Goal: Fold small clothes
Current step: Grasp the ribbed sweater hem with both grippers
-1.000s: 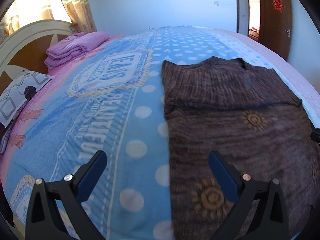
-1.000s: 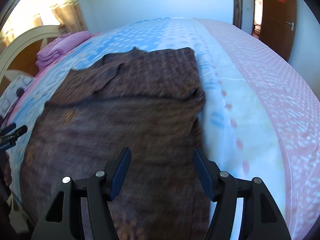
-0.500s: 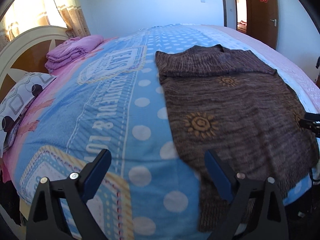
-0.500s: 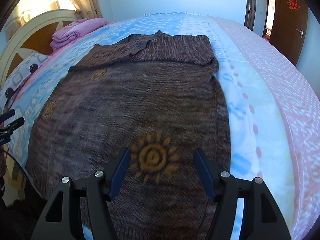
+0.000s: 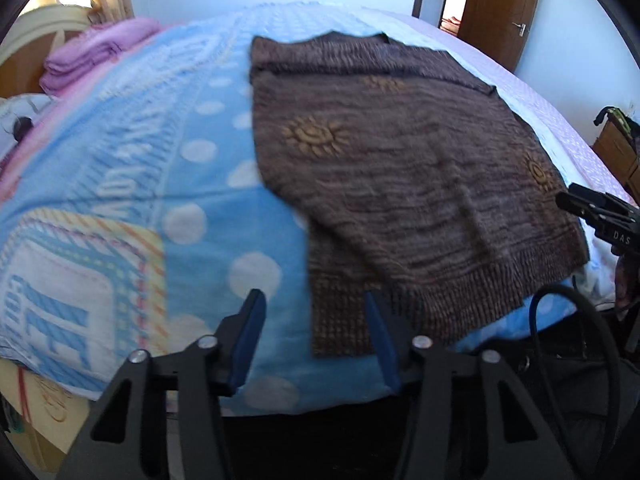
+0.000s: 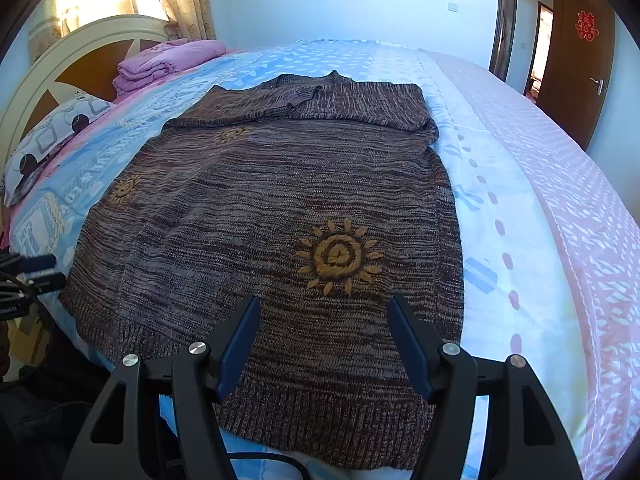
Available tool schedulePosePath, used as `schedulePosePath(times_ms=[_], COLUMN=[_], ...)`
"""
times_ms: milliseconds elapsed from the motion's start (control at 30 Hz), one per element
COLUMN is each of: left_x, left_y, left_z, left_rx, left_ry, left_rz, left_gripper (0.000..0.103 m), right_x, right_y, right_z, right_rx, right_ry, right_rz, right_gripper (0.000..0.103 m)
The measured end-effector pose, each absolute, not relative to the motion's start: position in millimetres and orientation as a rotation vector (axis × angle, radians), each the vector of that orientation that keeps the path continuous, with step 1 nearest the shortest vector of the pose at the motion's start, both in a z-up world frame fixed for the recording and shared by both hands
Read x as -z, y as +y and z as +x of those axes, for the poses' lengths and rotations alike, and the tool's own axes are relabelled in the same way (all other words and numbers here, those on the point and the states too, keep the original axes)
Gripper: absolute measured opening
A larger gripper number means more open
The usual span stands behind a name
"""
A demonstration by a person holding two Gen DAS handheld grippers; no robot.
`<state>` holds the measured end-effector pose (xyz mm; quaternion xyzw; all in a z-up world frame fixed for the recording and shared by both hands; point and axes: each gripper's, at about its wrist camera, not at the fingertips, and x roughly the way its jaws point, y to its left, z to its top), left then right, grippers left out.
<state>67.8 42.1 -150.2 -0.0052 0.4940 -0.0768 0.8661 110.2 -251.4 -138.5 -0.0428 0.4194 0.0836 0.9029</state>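
Observation:
A brown knitted sweater (image 6: 280, 208) with orange sun motifs lies flat on the bed, sleeves folded across its chest, ribbed hem nearest me. It also shows in the left wrist view (image 5: 400, 168). My left gripper (image 5: 314, 320) is open and empty, just above the hem's left corner at the bed's near edge. My right gripper (image 6: 324, 324) is open and empty, over the middle of the hem. The right gripper's tip (image 5: 592, 208) shows at the right of the left wrist view.
The bed carries a blue dotted blanket (image 5: 168, 184) and a pink and white sheet (image 6: 560, 208). Folded pink bedding (image 6: 164, 62) and a patterned pillow (image 6: 52, 136) lie by the headboard (image 6: 60, 68). A wooden door (image 6: 580, 48) stands at the right.
Both grippers have pulled back from over the sweater's body toward its hem at the bed's near edge. The left gripper's fingers stand closer together than before. The sweater has not moved.

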Motion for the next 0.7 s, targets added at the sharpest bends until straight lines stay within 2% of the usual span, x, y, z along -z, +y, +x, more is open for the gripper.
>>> schedulePosePath(times_ms=[167, 233, 267, 600, 700], left_x=[164.7, 162.4, 161.4, 129.2, 133.7], left_y=[36.6, 34.5, 33.7, 51.0, 49.0], left_z=[68.1, 65.9, 64.8, 33.2, 37.1], left_rx=[0.165, 0.186, 0.2, 0.192, 0.193], left_ry=[1.067, 1.056, 1.055, 0.99, 1.0], left_rz=[-0.023, -0.029, -0.03, -0.001, 0.007], left_gripper=[0.045, 0.022, 0.007, 0.006, 0.006], right_x=[138.1, 138.3, 138.4, 128.1, 126.6], right_y=[-252.7, -252.7, -252.5, -273.0, -284.9], right_z=[109.8, 109.7, 109.6, 103.5, 100.9], right_rx=[-0.167, -0.166, -0.167, -0.14, -0.122], right_ry=[0.859, 0.858, 0.857, 0.834, 0.849], right_rz=[-0.081, -0.081, -0.081, -0.042, -0.023], right_gripper=[0.067, 0.067, 0.067, 0.067, 0.067])
